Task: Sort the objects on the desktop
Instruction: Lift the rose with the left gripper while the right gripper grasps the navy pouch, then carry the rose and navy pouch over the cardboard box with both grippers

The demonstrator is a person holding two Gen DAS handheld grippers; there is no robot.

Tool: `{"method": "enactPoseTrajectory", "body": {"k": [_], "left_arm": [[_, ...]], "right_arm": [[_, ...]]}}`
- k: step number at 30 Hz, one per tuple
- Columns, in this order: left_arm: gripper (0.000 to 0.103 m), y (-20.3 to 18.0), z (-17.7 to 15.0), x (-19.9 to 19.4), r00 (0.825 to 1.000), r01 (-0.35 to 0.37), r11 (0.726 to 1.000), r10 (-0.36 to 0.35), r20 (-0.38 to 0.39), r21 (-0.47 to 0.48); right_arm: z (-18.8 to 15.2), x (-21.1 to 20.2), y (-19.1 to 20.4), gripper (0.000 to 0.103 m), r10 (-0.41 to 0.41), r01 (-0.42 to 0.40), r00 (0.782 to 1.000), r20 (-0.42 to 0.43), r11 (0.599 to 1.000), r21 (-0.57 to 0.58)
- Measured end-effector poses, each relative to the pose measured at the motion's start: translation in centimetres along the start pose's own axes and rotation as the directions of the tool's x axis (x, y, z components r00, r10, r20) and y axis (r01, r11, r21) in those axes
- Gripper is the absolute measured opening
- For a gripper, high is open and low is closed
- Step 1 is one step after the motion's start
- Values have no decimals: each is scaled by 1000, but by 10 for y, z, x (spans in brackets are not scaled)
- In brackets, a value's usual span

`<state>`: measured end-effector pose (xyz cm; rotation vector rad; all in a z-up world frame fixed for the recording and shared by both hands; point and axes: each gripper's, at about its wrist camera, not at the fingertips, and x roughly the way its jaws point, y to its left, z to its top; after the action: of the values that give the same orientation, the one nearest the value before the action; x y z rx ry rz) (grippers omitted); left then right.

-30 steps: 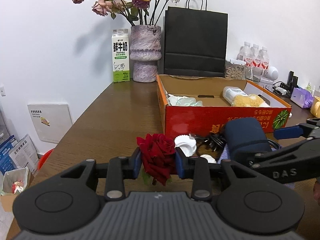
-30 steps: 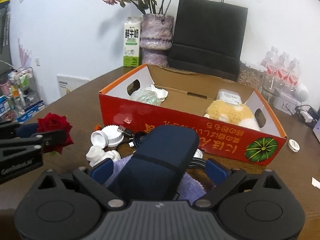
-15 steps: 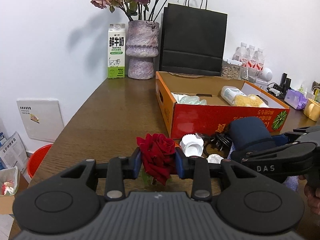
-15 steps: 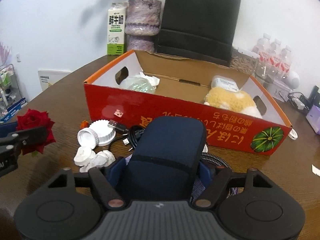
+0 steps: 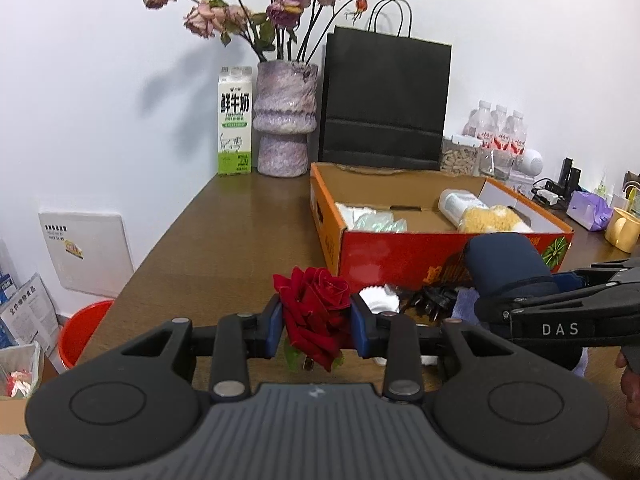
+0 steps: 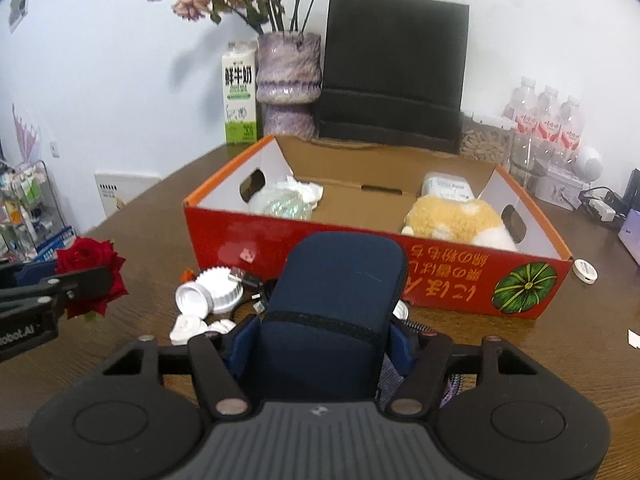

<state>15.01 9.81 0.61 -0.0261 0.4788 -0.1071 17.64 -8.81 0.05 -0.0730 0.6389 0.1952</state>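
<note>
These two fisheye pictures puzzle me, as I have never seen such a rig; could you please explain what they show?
A person holds a two-finger tool in each hand, and a camera on each looks forward along its fingers. The left tool is shut on a red rose. The right tool is shut on a dark navy soft zippered case. On the brown wooden table stands an open red-orange cardboard box; in front of it lie white plastic lids and a black cable.

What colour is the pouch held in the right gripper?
Dark navy blue pouch, gripped by the right gripper; clearest in the right wrist view.
</note>
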Motion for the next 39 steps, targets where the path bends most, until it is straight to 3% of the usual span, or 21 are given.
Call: {"method": "enactPoseTrajectory", "body": {"k": [11, 21, 28, 31, 39], "left_arm": [[34, -29, 42, 3, 997, 16, 999, -18, 77, 28], [34, -55, 106, 57, 997, 39, 997, -42, 61, 61], [34, -68, 144, 125, 998, 60, 995, -57, -39, 83], [34, -73, 151, 157, 995, 40, 993, -30, -95, 109], [34, -67, 158, 230, 970, 12, 991, 20, -244, 130]], "right_arm": [[20, -19, -22, 64, 44, -46, 995, 93, 999, 12], [84, 2, -53, 64, 75, -70, 985, 155, 997, -39], [133, 54, -75, 64, 102, -99, 991, 92, 994, -35], [145, 84, -84, 64, 118, -117, 992, 35, 993, -29], [156, 156, -88, 64, 137, -145, 985, -108, 987, -75]]}}
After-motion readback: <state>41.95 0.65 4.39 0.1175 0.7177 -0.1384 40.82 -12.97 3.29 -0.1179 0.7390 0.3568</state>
